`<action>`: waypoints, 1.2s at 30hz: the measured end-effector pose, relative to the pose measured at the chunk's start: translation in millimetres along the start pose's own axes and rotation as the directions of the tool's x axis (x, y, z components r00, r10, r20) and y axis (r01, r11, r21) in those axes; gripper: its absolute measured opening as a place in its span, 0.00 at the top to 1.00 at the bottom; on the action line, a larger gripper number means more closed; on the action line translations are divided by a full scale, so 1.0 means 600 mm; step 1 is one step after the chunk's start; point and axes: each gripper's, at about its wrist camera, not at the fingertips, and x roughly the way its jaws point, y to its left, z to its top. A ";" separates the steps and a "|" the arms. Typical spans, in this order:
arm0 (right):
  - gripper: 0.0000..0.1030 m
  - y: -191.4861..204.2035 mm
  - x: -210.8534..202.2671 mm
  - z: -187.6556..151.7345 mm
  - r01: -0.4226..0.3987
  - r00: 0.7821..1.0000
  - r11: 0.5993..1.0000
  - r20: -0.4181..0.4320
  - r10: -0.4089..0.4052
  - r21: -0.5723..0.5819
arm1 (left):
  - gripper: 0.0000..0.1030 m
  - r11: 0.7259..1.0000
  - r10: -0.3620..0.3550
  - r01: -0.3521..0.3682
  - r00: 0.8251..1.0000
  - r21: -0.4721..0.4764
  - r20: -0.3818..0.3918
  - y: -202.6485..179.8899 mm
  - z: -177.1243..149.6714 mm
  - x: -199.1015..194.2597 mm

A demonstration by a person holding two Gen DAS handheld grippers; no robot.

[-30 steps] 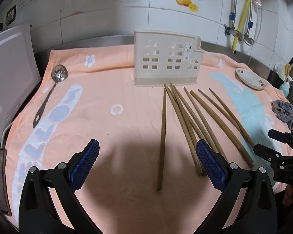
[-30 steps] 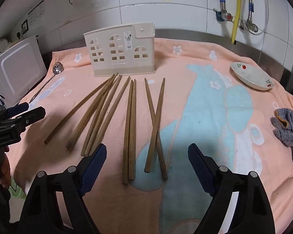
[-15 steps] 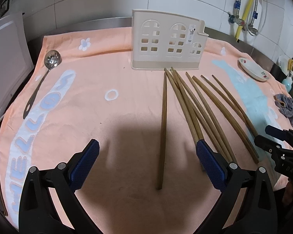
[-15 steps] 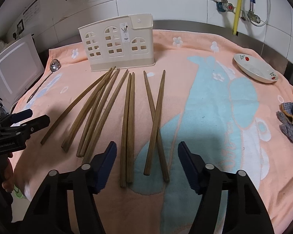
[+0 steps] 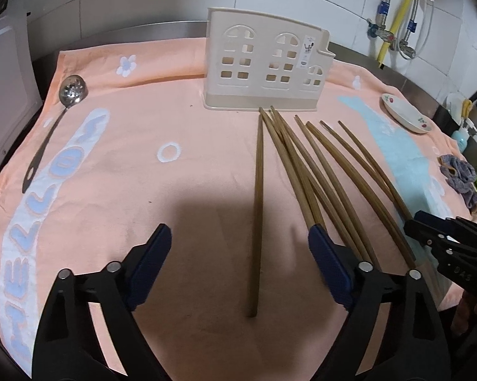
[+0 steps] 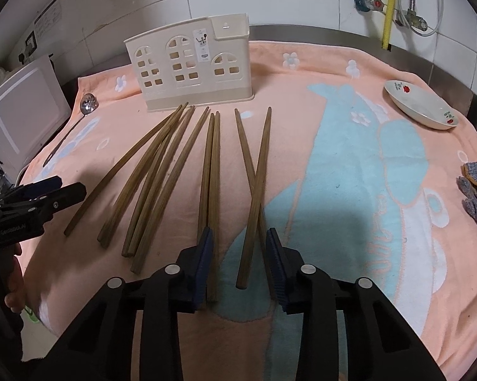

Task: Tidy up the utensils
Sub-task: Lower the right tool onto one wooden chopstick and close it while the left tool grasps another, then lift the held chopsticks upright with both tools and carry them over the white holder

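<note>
Chopsticks (image 6: 206, 171) lie fanned on the towel-covered surface (image 6: 349, 222), their far tips near the cream utensil holder (image 6: 191, 73) at 12 o'clock. In the right wrist view, a crossed pair (image 6: 254, 190) sits at centre, a parallel pair just beside it at 9 o'clock, and the rest spread toward 10 o'clock.

The right gripper (image 6: 238, 260) is closing. The near ends of the crossed pair lie between its blue pads (image 6: 203, 263); the pads do not yet press on them.

The left gripper (image 5: 238, 263) stands wide and is narrowing. A single chopstick (image 5: 257, 209) lies between its fingers, untouched.

A slotted spoon (image 5: 52, 123) lies at 10 o'clock in the left wrist view. A small dish (image 6: 419, 104) sits at 2 o'clock in the right wrist view, and a grey cloth (image 6: 476, 193) at 3 o'clock.
</note>
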 end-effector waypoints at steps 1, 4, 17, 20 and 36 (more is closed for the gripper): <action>0.70 0.000 0.001 -0.001 0.001 1.000 1.000 -0.002 -0.001 0.000 | 0.19 1.000 -0.003 0.003 1.000 0.001 -0.001 0.000 -0.001 0.000; 0.73 0.001 0.001 -0.001 0.011 1.000 1.000 0.001 -0.011 -0.004 | 0.28 1.000 -0.031 0.031 1.000 0.000 -0.008 -0.001 -0.003 0.003; 0.88 -0.004 -0.001 -0.006 0.010 1.000 1.000 0.003 -0.010 -0.005 | 0.66 0.993 -0.119 0.119 0.992 -0.001 -0.037 -0.005 -0.004 0.021; 0.88 -0.004 0.001 -0.007 0.007 1.000 1.000 -0.004 -0.007 -0.003 | 0.72 0.992 -0.127 0.127 0.991 -0.001 -0.048 -0.005 -0.006 0.026; 0.90 -0.007 0.011 -0.008 0.006 1.000 1.000 -0.013 -0.005 0.012 | 0.76 0.995 -0.098 0.099 0.994 -0.001 -0.055 -0.004 -0.007 0.038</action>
